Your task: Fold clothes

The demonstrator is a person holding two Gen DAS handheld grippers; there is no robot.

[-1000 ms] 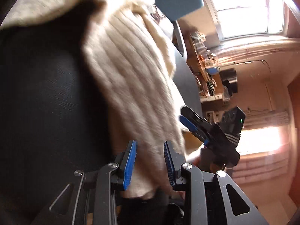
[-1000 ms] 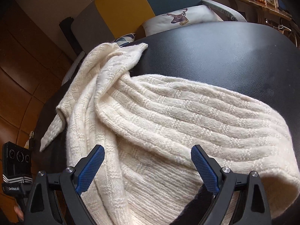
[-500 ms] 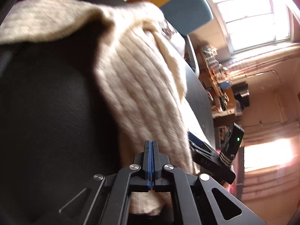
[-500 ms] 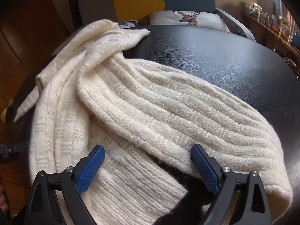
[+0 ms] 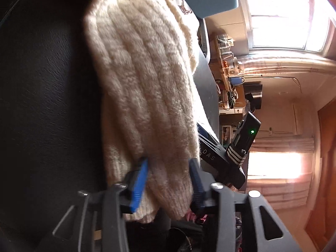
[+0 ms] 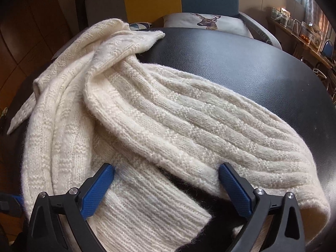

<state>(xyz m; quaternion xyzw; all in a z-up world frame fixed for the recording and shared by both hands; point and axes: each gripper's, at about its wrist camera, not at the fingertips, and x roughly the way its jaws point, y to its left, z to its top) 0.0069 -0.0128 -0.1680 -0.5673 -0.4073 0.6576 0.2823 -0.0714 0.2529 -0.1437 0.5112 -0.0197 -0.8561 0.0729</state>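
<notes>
A cream ribbed knit sweater (image 6: 168, 115) lies bunched on a black leather surface (image 6: 241, 63), with one sleeve trailing off to the far left. My right gripper (image 6: 166, 180) is wide open just above the near ribbed hem, its blue pads on either side of a fold. In the left wrist view the sweater (image 5: 142, 84) hangs down over the black surface (image 5: 42, 84). My left gripper (image 5: 167, 182) stands open with a thick fold of the knit between its blue pads. The right gripper's black body (image 5: 220, 157) shows just behind that fold.
A chair with a yellow and blue back (image 6: 151, 0) and a deer cushion (image 6: 208, 21) stand behind the black surface. A wooden shelf with jars (image 6: 294, 25) runs along the right. A bright window (image 5: 283, 10) is beyond. Wood panelling (image 6: 21, 42) is at the left.
My left gripper was shut half a second ago and now stands open around a sweater fold. The right gripper stayed open and moved closer over the hem.
</notes>
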